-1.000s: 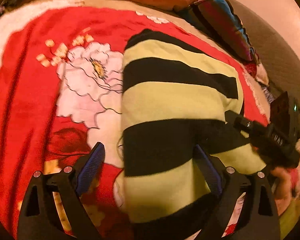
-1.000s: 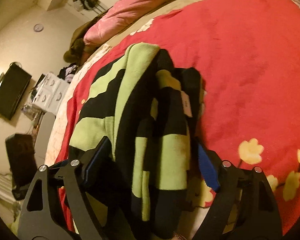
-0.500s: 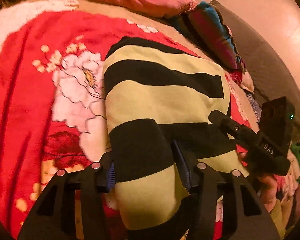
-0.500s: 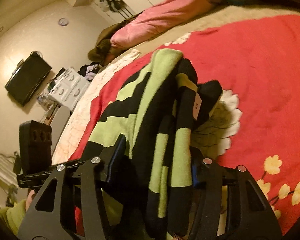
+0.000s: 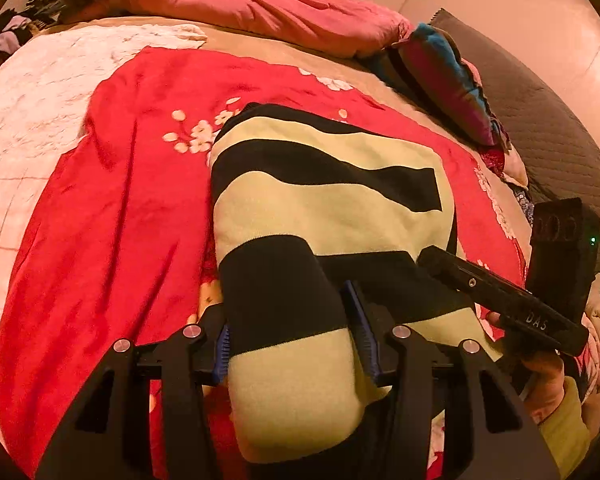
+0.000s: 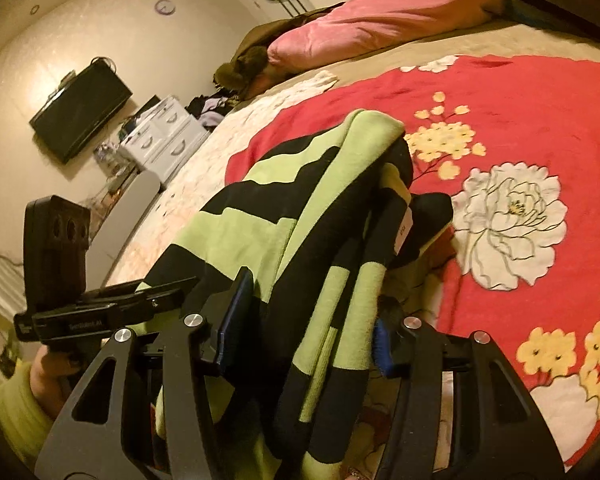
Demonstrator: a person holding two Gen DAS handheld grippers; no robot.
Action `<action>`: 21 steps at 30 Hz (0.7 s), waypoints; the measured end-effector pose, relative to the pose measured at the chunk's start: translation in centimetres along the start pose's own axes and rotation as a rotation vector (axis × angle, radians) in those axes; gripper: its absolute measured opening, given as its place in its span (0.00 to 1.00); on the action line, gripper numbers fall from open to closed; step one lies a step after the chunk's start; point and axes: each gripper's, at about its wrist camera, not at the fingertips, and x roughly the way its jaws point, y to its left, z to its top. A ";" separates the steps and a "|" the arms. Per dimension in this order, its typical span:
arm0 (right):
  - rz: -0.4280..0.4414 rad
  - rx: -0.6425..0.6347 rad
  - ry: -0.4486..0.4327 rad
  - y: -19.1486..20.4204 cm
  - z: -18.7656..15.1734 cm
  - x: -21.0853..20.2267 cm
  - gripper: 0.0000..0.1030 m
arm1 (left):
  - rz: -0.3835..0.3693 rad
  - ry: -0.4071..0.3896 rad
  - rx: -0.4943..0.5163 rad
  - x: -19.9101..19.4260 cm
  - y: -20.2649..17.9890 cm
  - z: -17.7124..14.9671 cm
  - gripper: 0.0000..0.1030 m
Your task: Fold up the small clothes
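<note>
A small sweater with wide black and pale green stripes is partly lifted off a red flowered blanket on a bed. My left gripper is shut on the sweater's near end, which bulges between the blue pads. My right gripper is shut on a bunched edge of the same sweater; a white label shows on its dark inner side. The right gripper's body shows at the right of the left wrist view, and the left gripper's body at the left of the right wrist view.
A pink duvet and a dark multicoloured pillow lie at the bed's far end. A grey headboard is on the right. A wall TV, white drawers and clothes piles stand beyond the bed's left side.
Both grippers have closed on the sweater and lifted their ends of it up off the blanket. The far part of the sweater still lies on the bed.
</note>
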 end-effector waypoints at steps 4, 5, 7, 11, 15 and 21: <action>-0.008 -0.007 0.012 0.3 -0.2 0.5 0.44 | 0.007 0.008 -0.004 0.1 0.4 -0.5 0.45; -0.013 -0.010 0.015 0.1 -0.4 0.5 0.44 | 0.007 0.010 -0.005 0.2 0.5 -0.6 0.45; -0.032 -0.010 0.029 0.0 -0.6 0.8 0.44 | 0.012 0.015 0.001 0.5 0.3 -0.7 0.45; -0.070 0.001 0.058 -0.6 -1.0 1.3 0.44 | 0.037 0.024 0.017 1.2 -0.1 -1.1 0.48; -0.106 0.001 0.076 -0.7 -1.1 1.5 0.46 | 0.047 0.027 0.008 1.4 0.1 -1.6 0.51; -0.185 0.005 0.094 -1.4 -1.2 1.7 0.64 | 0.062 0.034 0.022 1.4 -0.1 -1.7 0.55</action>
